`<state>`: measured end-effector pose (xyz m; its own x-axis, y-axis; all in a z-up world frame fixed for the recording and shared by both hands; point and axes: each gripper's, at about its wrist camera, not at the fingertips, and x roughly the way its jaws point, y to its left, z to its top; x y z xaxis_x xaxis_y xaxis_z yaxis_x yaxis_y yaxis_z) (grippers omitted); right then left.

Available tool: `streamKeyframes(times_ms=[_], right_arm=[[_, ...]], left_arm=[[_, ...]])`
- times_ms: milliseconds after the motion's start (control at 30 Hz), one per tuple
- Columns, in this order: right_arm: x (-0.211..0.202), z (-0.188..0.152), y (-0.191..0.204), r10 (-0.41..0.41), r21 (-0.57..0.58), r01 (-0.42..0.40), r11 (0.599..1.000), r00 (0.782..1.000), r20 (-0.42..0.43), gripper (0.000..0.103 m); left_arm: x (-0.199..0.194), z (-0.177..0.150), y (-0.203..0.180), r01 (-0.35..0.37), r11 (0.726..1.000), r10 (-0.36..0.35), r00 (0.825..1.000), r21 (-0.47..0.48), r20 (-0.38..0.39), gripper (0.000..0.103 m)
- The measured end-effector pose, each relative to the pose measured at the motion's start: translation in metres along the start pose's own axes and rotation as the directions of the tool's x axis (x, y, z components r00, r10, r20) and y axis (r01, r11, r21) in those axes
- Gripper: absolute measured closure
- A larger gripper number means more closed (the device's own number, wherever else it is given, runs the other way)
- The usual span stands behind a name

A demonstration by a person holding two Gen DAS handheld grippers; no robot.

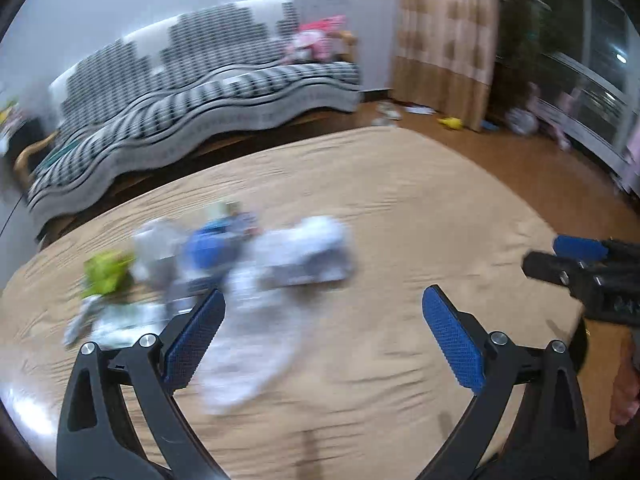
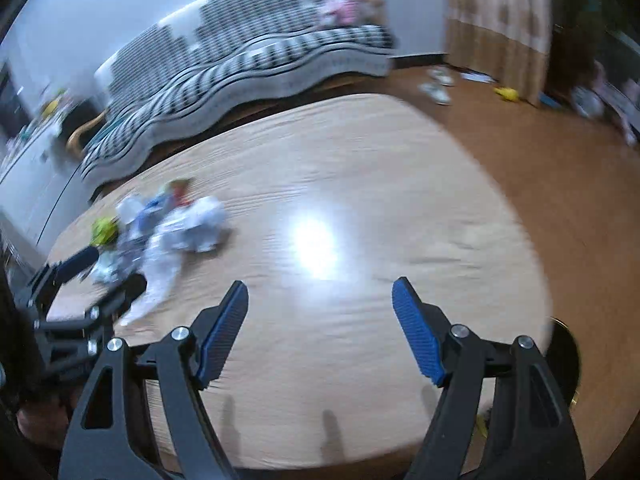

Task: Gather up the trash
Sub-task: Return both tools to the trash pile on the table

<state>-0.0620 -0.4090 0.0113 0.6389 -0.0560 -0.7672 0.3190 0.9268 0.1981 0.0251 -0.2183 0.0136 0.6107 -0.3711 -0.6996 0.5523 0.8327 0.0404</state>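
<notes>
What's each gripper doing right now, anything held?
Left gripper: open, nothing between its fingers, trash pile lying ahead on the table.
Right gripper: open, empty, over bare table.

Left claw [image 1: 323,332] and right claw [image 2: 320,330] gape empty, tilted downward.
</notes>
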Motion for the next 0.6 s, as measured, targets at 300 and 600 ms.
streamKeyframes(times_ms=[300, 600], right_arm=[[0.063, 0.003, 0.146, 0.114, -0.191, -0.127, 0.973, 0.991, -0.076, 0.031], [0.118, -0.005, 0.214, 0.104, -0.304, -0.14, 0.942, 0.986, -0.131, 0.031]], left_arm=[[0.001, -0.021, 0.185, -0.174, 0.956, 0.168, 0.985, -0.238, -0.045, 0.007], [0.046, -0.05, 0.272, -0.256, 0.943, 0.224, 0.961, -0.213, -0.164, 0.007]])
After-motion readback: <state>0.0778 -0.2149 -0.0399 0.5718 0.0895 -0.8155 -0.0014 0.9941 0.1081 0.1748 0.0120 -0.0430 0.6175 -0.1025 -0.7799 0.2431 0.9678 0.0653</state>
